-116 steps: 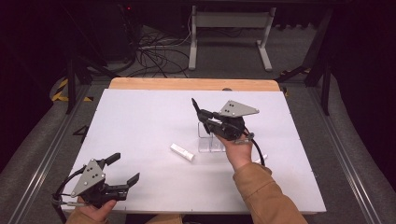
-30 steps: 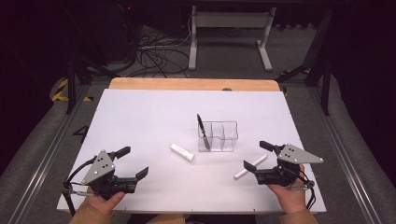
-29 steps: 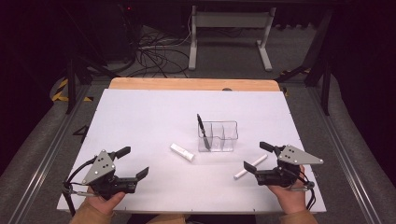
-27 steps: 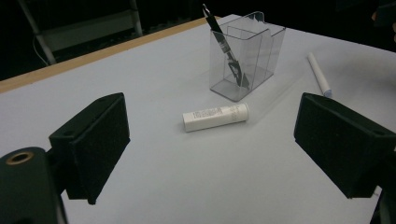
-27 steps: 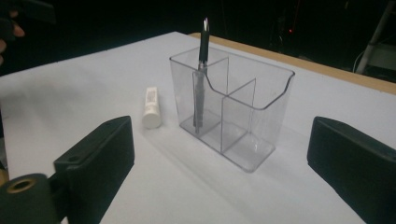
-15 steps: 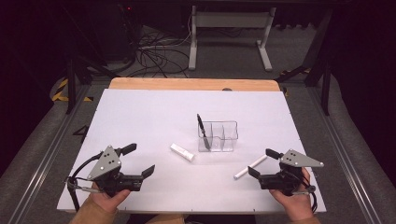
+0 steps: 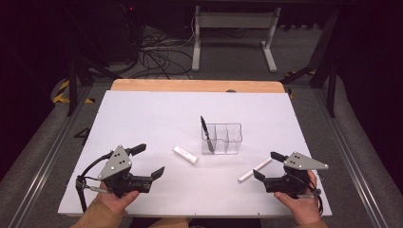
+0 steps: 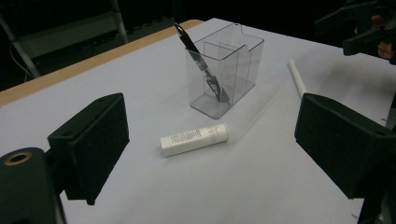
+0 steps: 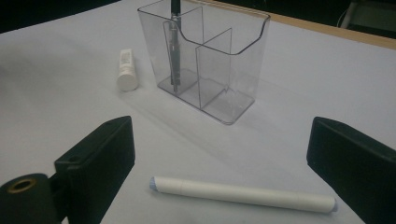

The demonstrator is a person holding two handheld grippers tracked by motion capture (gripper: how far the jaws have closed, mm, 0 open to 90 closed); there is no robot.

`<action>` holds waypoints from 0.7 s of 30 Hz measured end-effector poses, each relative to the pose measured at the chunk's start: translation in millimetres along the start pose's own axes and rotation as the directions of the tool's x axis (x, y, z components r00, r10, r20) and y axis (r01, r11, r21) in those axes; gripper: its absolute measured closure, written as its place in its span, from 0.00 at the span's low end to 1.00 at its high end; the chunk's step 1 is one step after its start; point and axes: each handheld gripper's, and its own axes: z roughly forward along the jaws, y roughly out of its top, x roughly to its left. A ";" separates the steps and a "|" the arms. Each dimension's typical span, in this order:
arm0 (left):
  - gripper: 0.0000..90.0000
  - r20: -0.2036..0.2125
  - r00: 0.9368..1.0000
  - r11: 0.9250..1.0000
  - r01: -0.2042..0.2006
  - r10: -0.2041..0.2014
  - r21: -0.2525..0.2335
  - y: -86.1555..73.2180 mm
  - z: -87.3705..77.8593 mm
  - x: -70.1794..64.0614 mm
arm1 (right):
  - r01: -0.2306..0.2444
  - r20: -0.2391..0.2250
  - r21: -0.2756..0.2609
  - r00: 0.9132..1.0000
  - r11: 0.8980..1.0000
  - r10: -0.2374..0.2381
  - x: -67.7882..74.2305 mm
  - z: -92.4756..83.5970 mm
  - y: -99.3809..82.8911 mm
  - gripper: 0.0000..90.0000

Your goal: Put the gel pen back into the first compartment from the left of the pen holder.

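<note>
A clear plastic organizer (image 7: 222, 138) stands mid-table, and a black pen (image 7: 205, 129) leans in its left compartment. A short white tube (image 7: 185, 155) lies to its left. Nearer the front right lies a white marker (image 7: 254, 170). My left gripper (image 7: 148, 161) is open at the front left, empty, well short of the tube (image 8: 194, 139). My right gripper (image 7: 267, 165) is open at the front right. In the right gripper view the marker (image 9: 243, 193) lies on the table between the spread jaws, untouched. The organizer (image 9: 210, 60) stands beyond it.
The white tabletop (image 7: 142, 118) ends in a wooden strip (image 7: 195, 85) at the far edge. Cables and a desk frame stand on the dark floor beyond. Bare table surrounds the organizer.
The right gripper, at the organizer by the pen 3.9 s ago, has drawn back to the front right edge. The pen stays in the organizer. The left gripper shifted slightly right.
</note>
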 end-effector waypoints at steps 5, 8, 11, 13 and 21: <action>0.12 -0.003 1.000 1.000 0.012 -0.012 0.016 -0.7 3.6 -0.2 | 0.017 0.018 0.010 1.000 1.000 -0.018 -0.2 -1.1 1.2 0.15; 0.12 0.007 1.000 0.999 0.019 -0.019 0.026 1.3 8.2 -1.5 | 0.019 0.023 0.012 1.000 1.000 -0.019 0.2 -1.0 0.7 0.17; 0.12 0.028 0.999 0.999 0.021 -0.022 0.035 4.4 14.5 -4.1 | 0.027 0.035 0.019 0.999 0.999 -0.028 1.5 -0.6 0.1 0.24; 0.12 0.044 0.999 0.999 0.016 -0.018 0.051 7.8 21.3 -7.5 | 0.026 0.042 0.022 0.999 0.999 -0.027 2.8 -1.5 0.1 0.29; 0.13 0.116 0.993 0.995 -0.025 0.014 0.097 22.4 53.5 -29.7 | -0.020 0.112 0.032 0.994 0.999 0.016 3.4 -9.8 -0.7 0.38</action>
